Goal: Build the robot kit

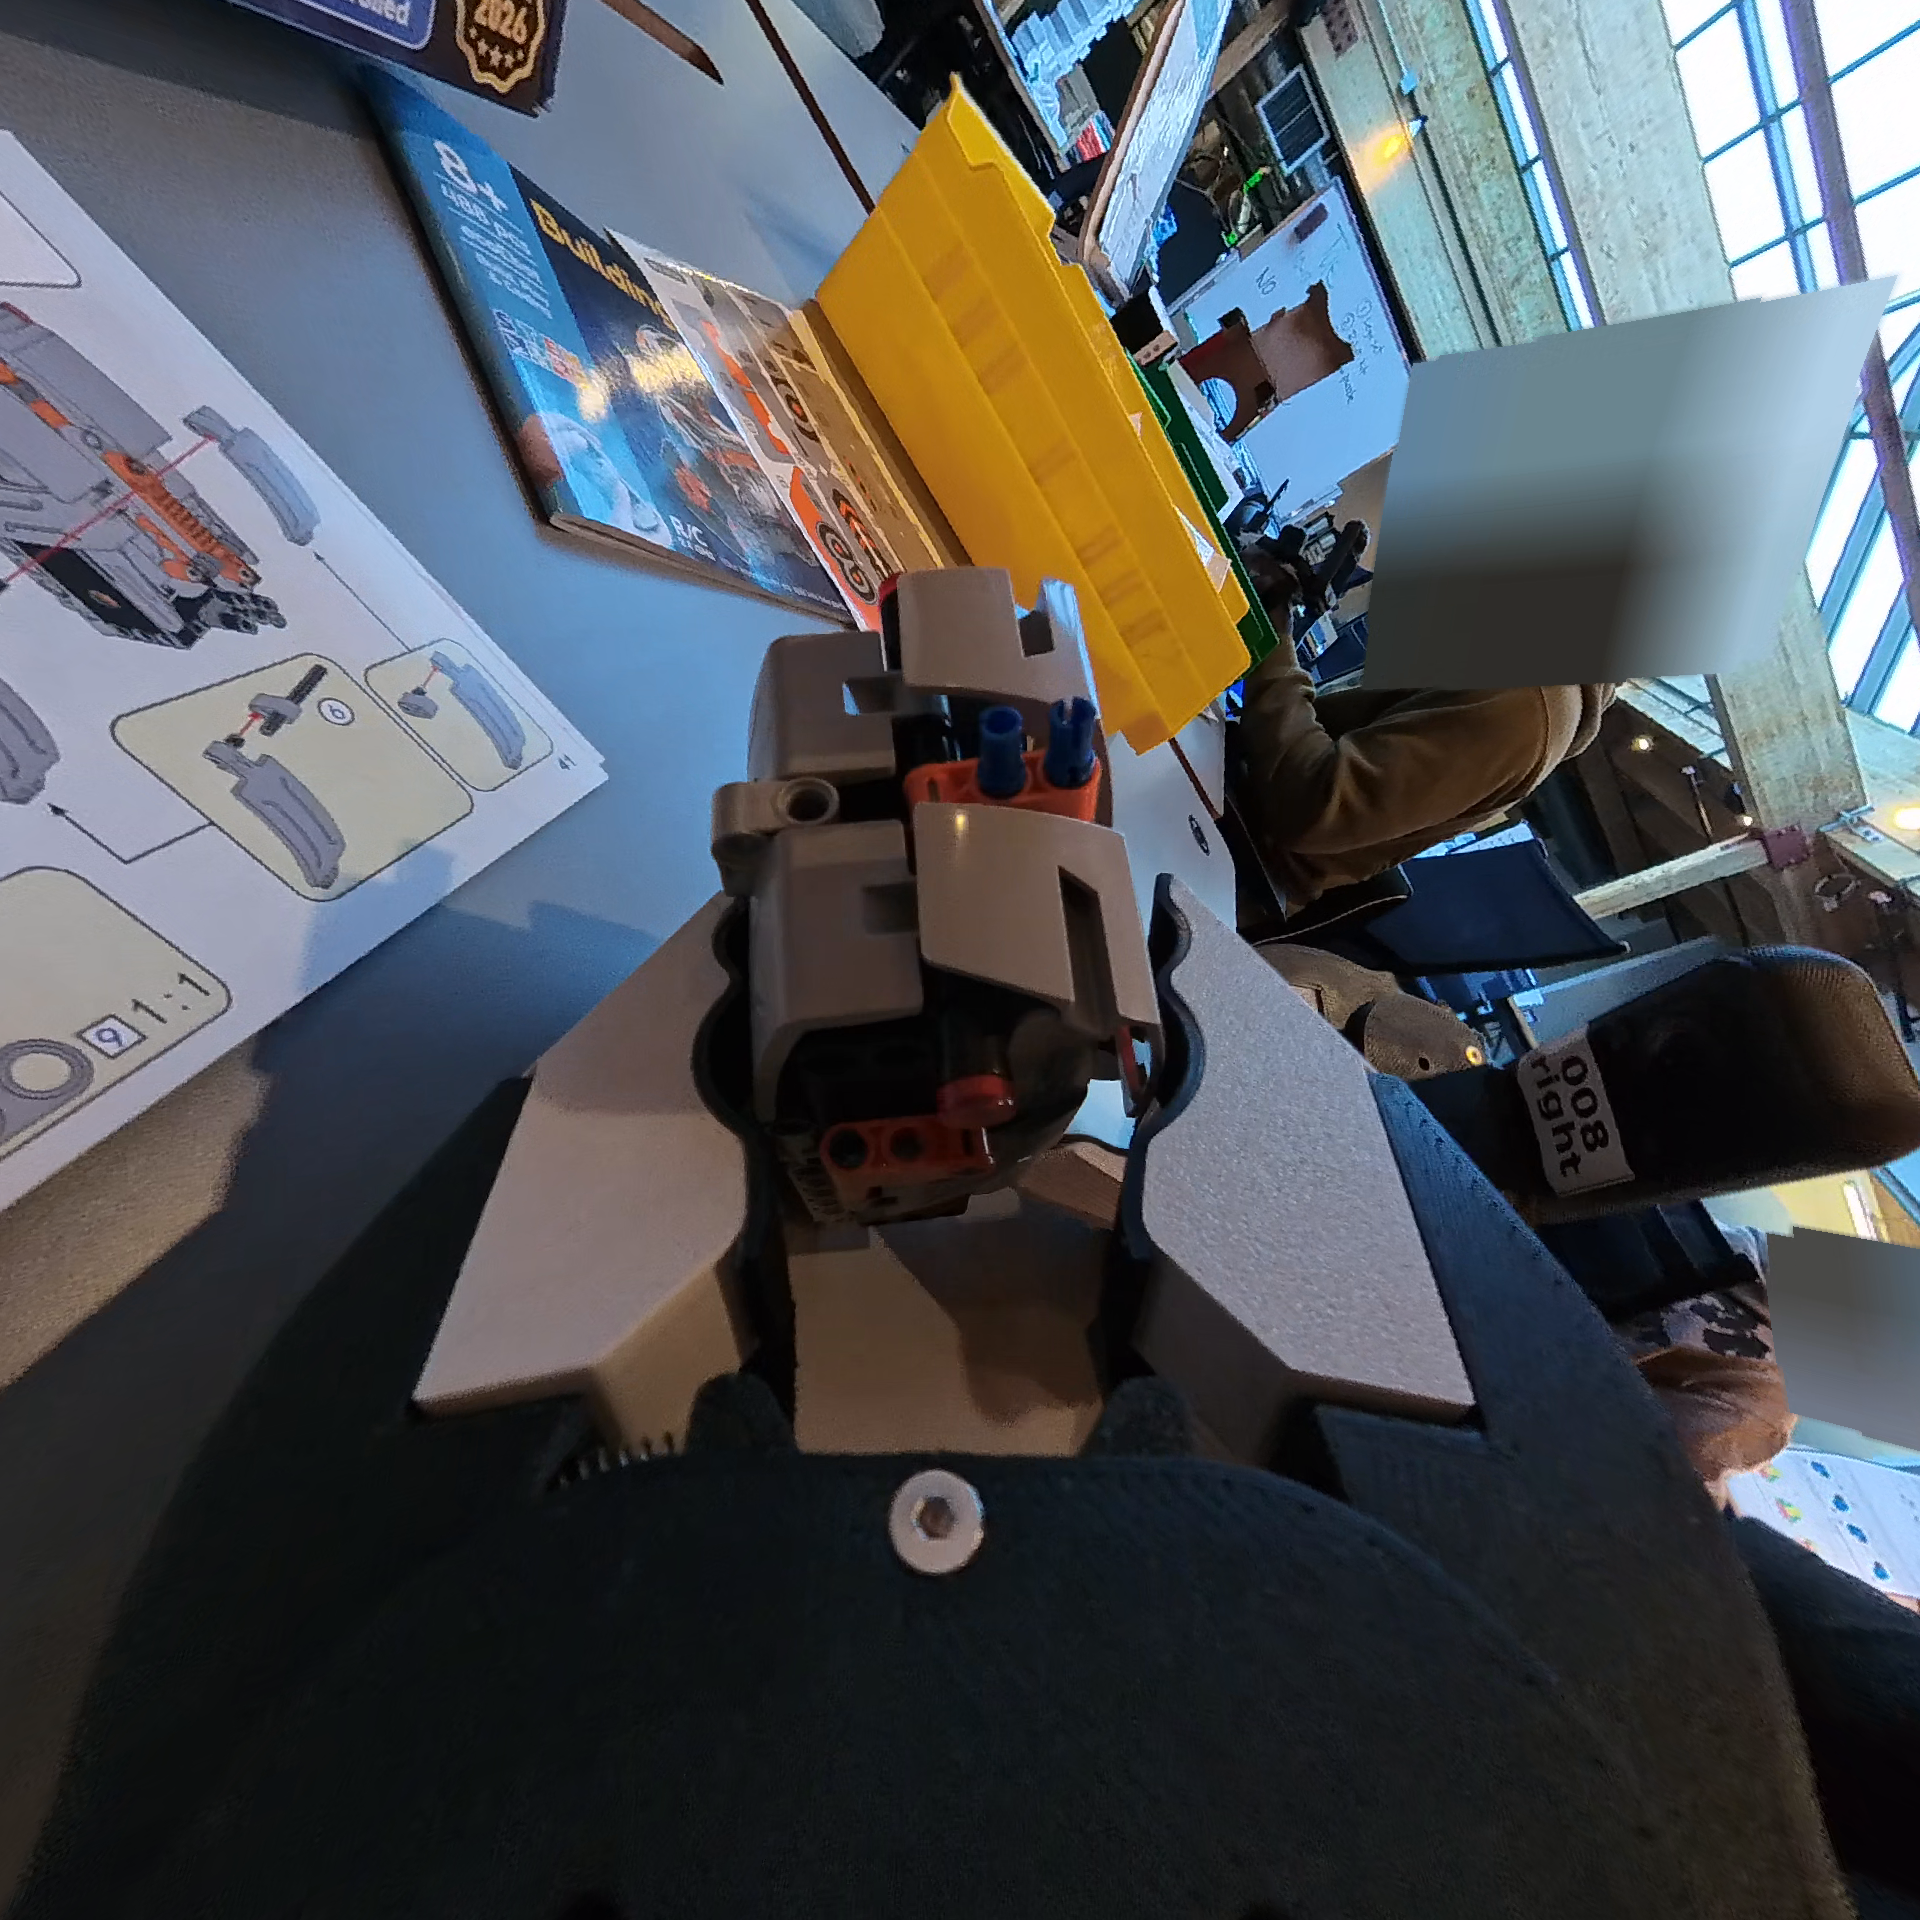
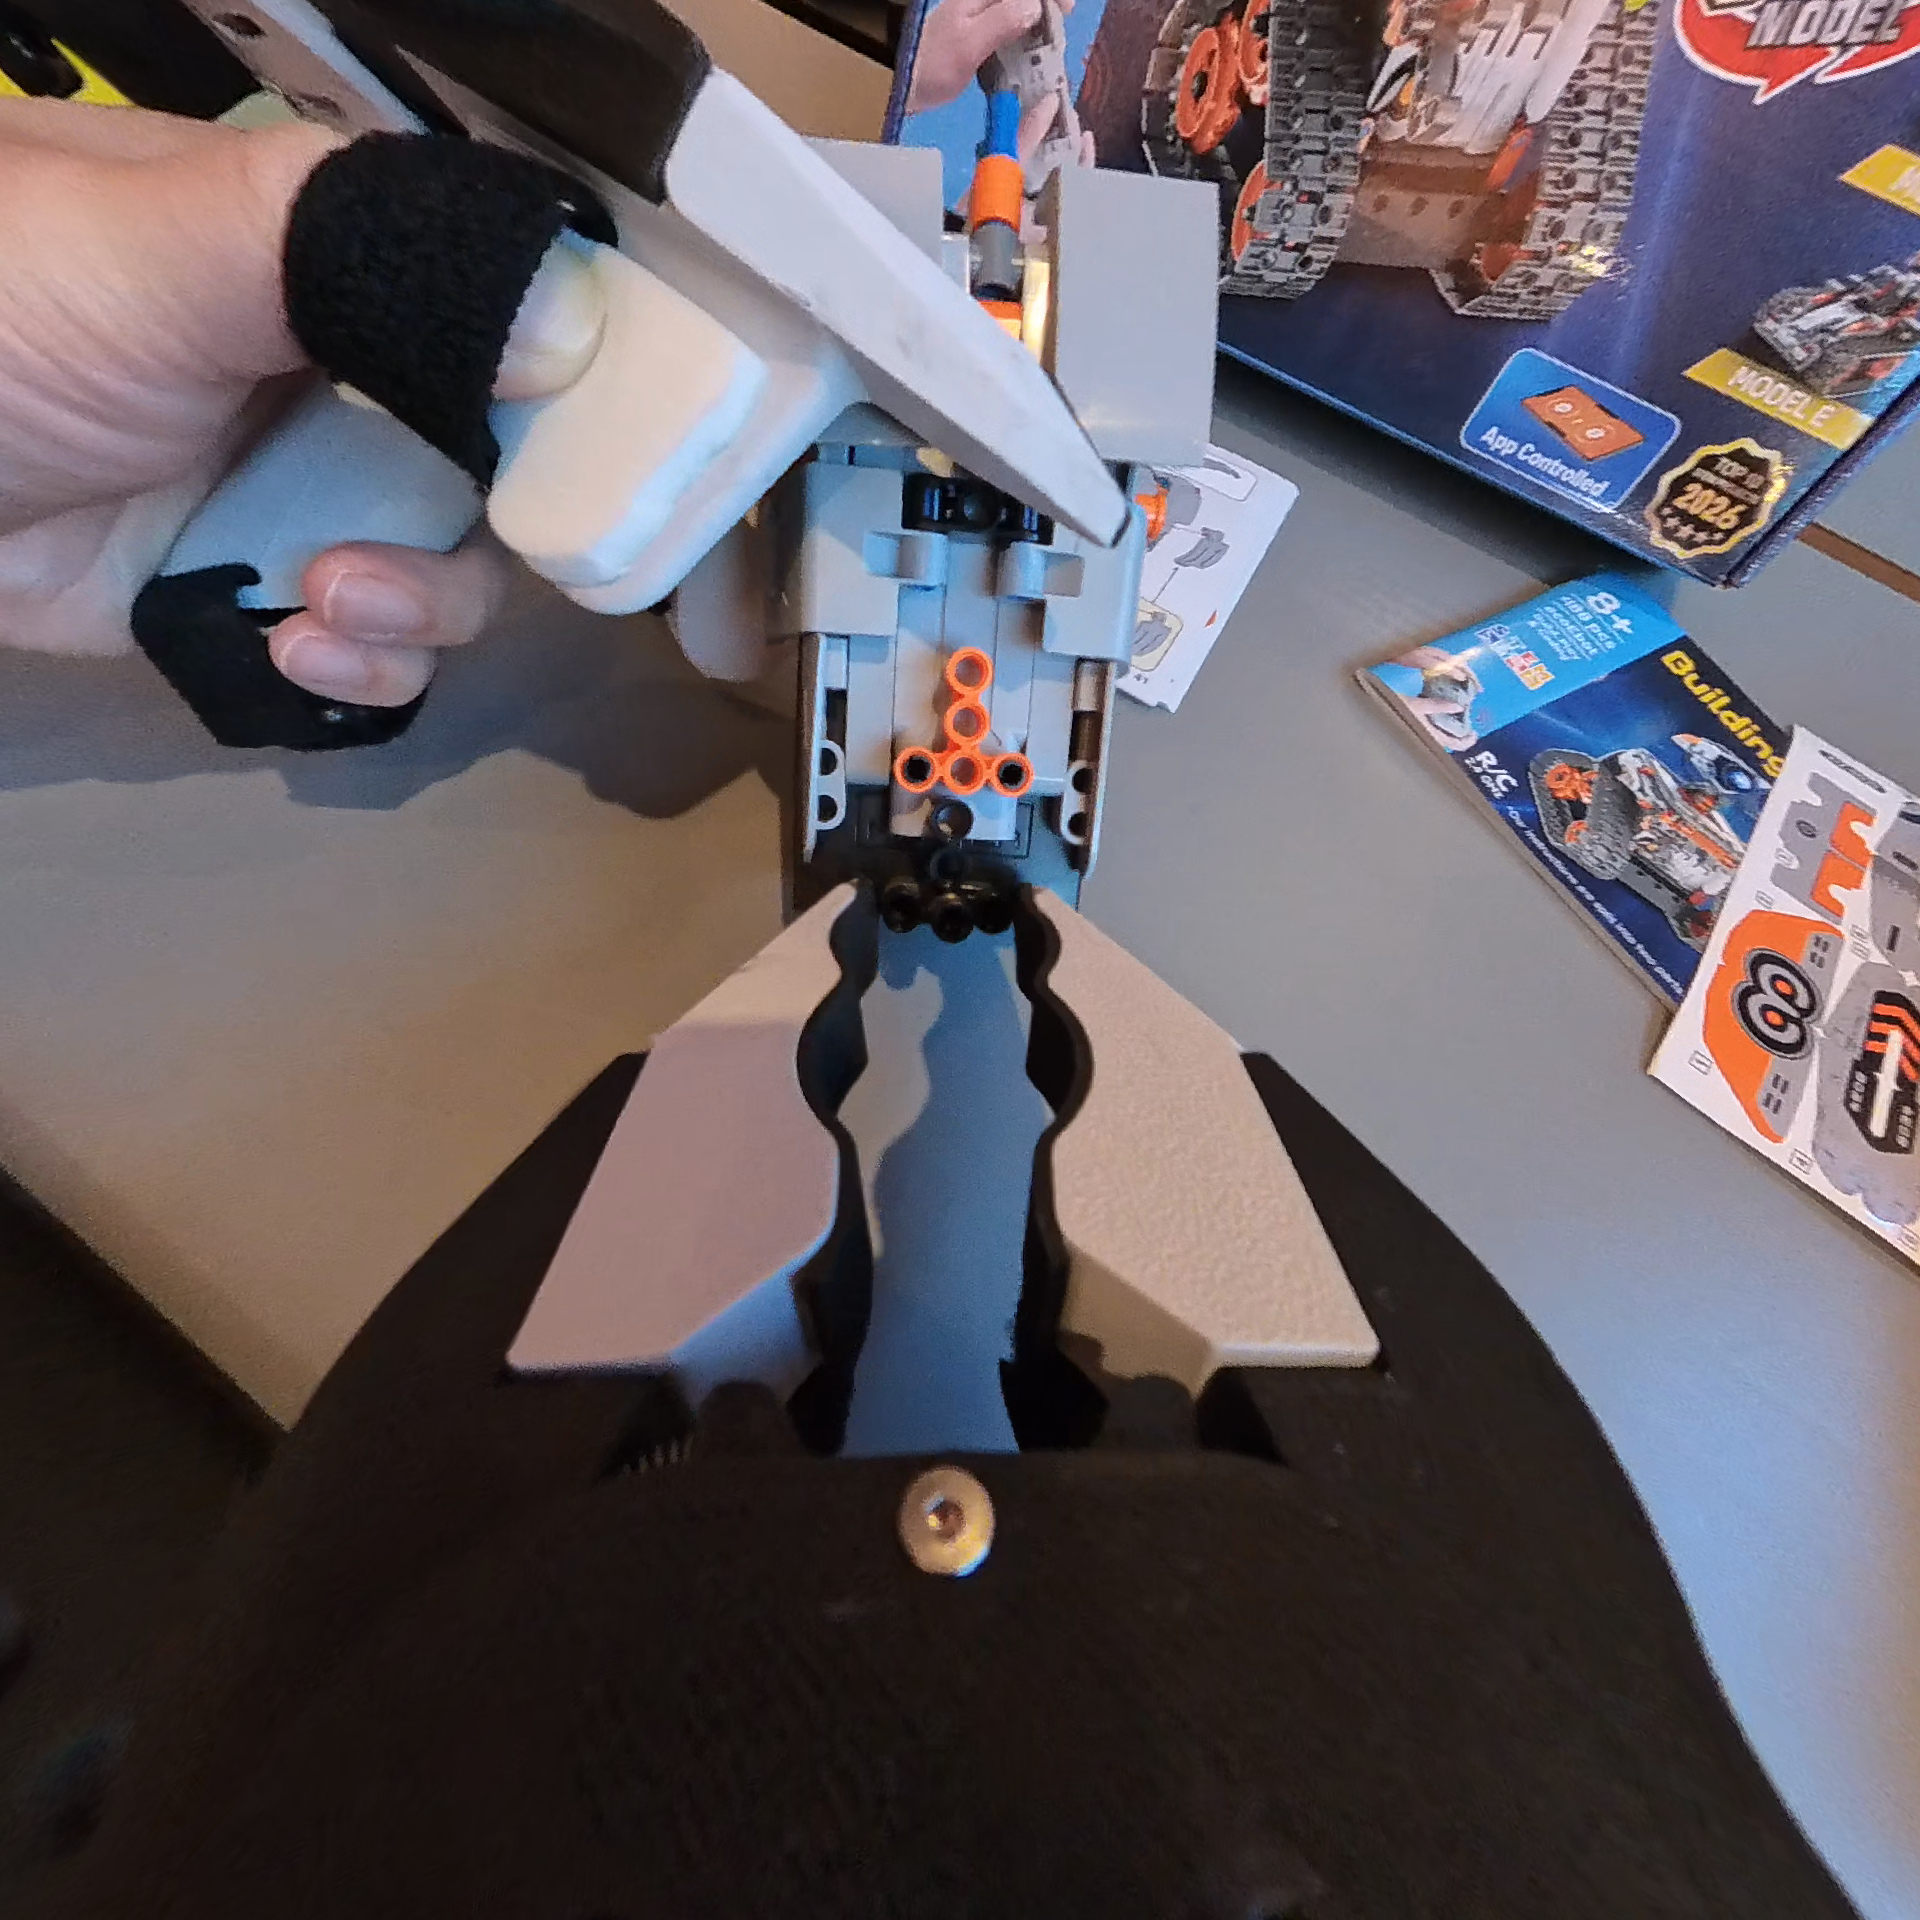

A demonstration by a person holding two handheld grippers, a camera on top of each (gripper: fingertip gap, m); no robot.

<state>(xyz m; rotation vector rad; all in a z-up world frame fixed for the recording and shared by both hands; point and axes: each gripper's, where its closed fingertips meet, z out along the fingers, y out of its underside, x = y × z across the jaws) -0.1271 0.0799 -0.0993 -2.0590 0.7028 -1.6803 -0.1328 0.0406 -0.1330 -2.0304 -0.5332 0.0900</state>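
The left gripper (image 1: 940,997) has its jaws clenched on the grey brick model (image 1: 914,883), raised off the surface (image 1: 436,343). The right gripper (image 2: 940,914) has its jaws released, tips just at the model's near end. Beyond the model lie a booklet (image 2: 1579,769), a sticker sheet (image 2: 1808,997) and a blue box (image 2: 1507,208).

Grey table (image 2: 1351,935) bearing printed matter: an open instruction sheet (image 1: 208,644) with assembly diagrams, a blue booklet (image 2: 1590,769), and a sticker sheet (image 2: 1808,997) overlapping the booklet's edge. A dark blue product box (image 2: 1538,260) stands at the far side, and a yellow tray (image 1: 1039,436) lies just beyond the booklet.
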